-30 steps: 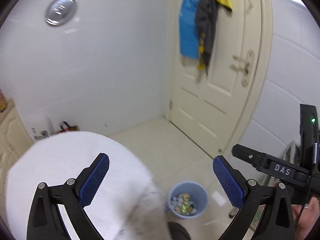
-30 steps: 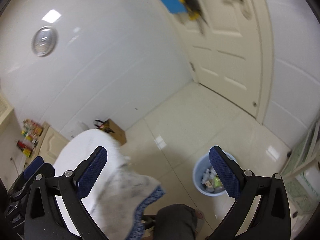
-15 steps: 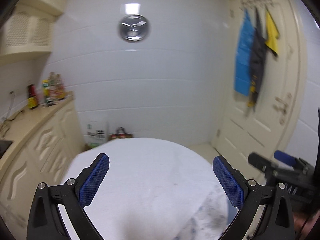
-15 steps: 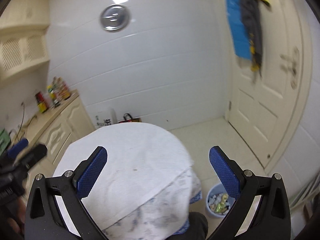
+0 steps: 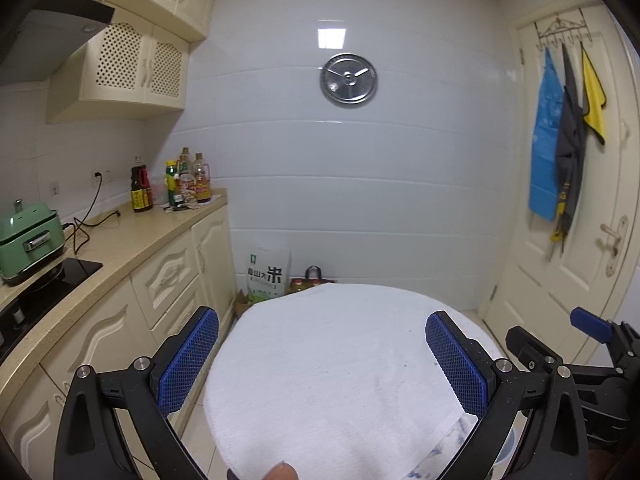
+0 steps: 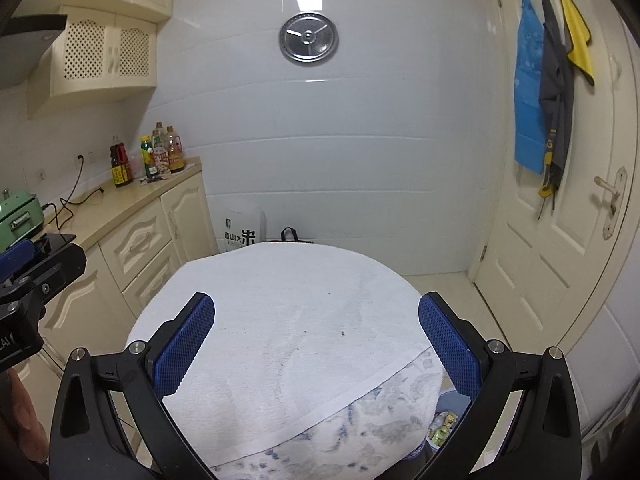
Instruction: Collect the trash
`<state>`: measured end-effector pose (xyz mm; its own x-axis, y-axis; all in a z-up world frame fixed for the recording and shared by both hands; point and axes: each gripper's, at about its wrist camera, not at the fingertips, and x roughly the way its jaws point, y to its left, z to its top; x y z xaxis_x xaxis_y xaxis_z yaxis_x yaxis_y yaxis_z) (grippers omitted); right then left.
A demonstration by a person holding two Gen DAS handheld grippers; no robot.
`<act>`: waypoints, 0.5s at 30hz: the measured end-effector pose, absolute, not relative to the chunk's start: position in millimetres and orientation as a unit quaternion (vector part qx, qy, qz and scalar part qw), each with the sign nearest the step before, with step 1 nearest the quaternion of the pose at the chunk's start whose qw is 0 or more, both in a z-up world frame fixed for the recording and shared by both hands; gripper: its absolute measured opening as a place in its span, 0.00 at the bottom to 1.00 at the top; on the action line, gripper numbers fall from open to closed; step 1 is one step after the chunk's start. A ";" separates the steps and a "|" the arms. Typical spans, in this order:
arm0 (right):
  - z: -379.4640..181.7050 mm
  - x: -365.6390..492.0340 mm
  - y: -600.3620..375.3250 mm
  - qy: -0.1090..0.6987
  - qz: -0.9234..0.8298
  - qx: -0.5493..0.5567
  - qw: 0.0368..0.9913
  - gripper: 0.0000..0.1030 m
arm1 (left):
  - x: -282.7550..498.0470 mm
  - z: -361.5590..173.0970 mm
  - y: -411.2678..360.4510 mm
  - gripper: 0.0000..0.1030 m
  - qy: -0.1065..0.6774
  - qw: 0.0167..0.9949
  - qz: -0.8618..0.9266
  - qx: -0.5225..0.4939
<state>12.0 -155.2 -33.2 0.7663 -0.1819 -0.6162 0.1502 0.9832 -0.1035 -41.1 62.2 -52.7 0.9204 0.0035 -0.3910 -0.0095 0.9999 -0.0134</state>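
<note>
We hold both tools level over the white towel [image 6: 288,320] that covers a round table ahead of us. The left hand-held gripper [image 5: 322,360] is spread wide, blue pads far apart with nothing between them, and the right hand-held gripper [image 6: 316,344] is the same: wide open and empty. In the left view the right tool shows off to the right side, and in the right view the left tool shows at the left edge, so the two sit side by side.

We see no loose trash on the towel, only a few small dark specks [image 6: 343,333] ahead of the right tool, between its pads and too small to tell what they are. The one clear gathering of trash is in the pale blue bin [image 6: 450,420] on the floor, below and just right of the right tool, half hidden behind the table's edge and the right pad; coloured wrappers [image 6: 442,426] lie in it.

We judge that we are between pickups, searching for the next piece or possibly finished. The next move calls for finding a target, perhaps on the kitchen counter [image 5: 120,236] far to the left, where bottles [image 5: 172,184] and some scraps beside them stand. Whichever tool goes, it needs to be carried to the piece before closing on it.
</note>
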 end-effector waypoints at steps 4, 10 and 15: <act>-31.8 6.7 -146.0 0.324 -0.091 -0.028 0.941 1.00 | -52.5 -52.2 49.8 0.99 0.185 0.983 0.014 0.002; -27.5 4.3 -145.8 0.320 -0.095 -0.031 0.942 1.00 | -61.3 -54.2 38.7 0.99 0.184 0.983 -0.003 -0.009; -23.3 2.2 -143.0 0.314 -0.100 -0.035 0.944 1.00 | -66.4 -50.7 41.6 0.99 0.187 0.982 -0.006 -0.014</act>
<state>2.2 -143.0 -23.3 0.7833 -0.2105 -0.5849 0.1662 0.9776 -0.1293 -66.4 41.6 -50.7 0.9297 -0.0168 -0.3679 0.0064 0.9995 -0.0297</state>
